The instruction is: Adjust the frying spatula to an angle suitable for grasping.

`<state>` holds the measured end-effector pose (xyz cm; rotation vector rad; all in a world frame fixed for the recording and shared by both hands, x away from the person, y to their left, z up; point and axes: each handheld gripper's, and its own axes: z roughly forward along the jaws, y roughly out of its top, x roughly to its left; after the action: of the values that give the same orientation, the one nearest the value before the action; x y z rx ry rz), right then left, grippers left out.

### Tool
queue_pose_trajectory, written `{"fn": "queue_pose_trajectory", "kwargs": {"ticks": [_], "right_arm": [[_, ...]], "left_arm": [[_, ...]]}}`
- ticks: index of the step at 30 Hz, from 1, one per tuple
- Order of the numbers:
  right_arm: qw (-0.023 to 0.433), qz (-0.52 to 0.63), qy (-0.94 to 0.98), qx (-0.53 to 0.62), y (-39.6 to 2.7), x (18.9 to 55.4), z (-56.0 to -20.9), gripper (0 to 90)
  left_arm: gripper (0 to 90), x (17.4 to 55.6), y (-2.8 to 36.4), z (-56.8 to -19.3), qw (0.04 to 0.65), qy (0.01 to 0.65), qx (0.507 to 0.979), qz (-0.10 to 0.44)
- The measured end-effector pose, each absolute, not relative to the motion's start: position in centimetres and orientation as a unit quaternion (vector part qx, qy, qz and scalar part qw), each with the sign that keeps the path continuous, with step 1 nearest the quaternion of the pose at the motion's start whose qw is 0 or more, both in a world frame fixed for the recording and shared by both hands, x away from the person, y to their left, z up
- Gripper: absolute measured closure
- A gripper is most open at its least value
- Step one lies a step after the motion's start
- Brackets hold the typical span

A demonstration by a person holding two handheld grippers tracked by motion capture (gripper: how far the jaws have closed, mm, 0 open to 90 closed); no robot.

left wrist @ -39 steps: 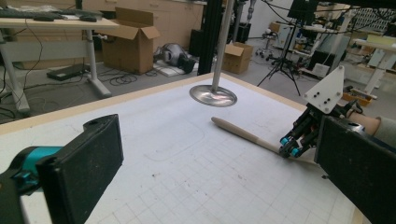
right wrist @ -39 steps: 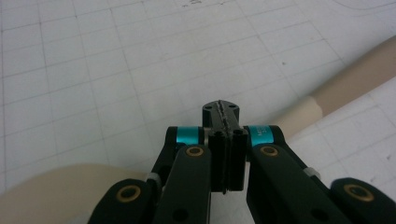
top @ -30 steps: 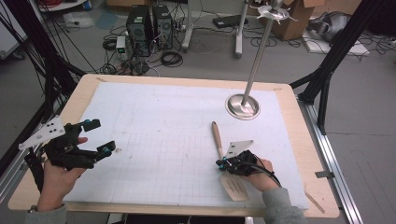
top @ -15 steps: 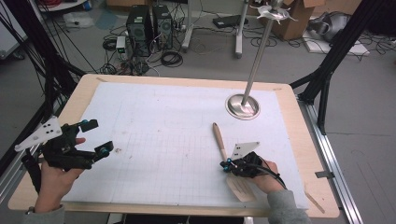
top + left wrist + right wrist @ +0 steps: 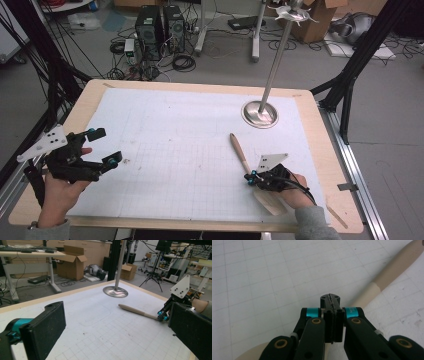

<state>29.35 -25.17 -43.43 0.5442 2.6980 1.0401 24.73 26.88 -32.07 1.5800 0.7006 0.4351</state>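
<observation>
Overhead, we see a wooden table (image 5: pixel 320 150) covered by a white gridded mat (image 5: pixel 185 145). At its near left a hand holds the left gripper (image 5: pixel 102 150) above the mat, jaws spread wide and holding nothing. At the near right the right gripper (image 5: pixel 250 178) sits over a wooden spatula (image 5: pixel 240 152), whose handle points far-left toward the round metal base (image 5: pixel 260 113) of a pole; the blade lies under the hand, near the table's edge.

Next, from the left gripper view, we look between its two parted black pads (image 5: pixel 46 326) across the mat: the spatula (image 5: pixel 135 310) lies flat, its handle tip free, and the right gripper (image 5: pixel 162 314) meets it farther along. The metal base (image 5: pixel 115 291) stands beyond.

Finally, the right gripper view gives what the others cannot: its jaws (image 5: pixel 331 302) are pressed together with no gap, directly above the spatula (image 5: pixel 387 277), which passes beneath them. We cannot tell whether they touch it.
</observation>
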Motion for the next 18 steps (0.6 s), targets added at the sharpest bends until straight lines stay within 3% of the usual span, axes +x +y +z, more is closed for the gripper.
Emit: {"fn": "queue_pose_trajectory", "kwargs": {"ticks": [18], "right_arm": [[0.114,0.345,0.908,0.208,-27.9,29.1,-43.4,90.0]], "left_arm": [[1.7,24.9,26.6,-32.2,0.628,0.306,0.691,0.185]]}}
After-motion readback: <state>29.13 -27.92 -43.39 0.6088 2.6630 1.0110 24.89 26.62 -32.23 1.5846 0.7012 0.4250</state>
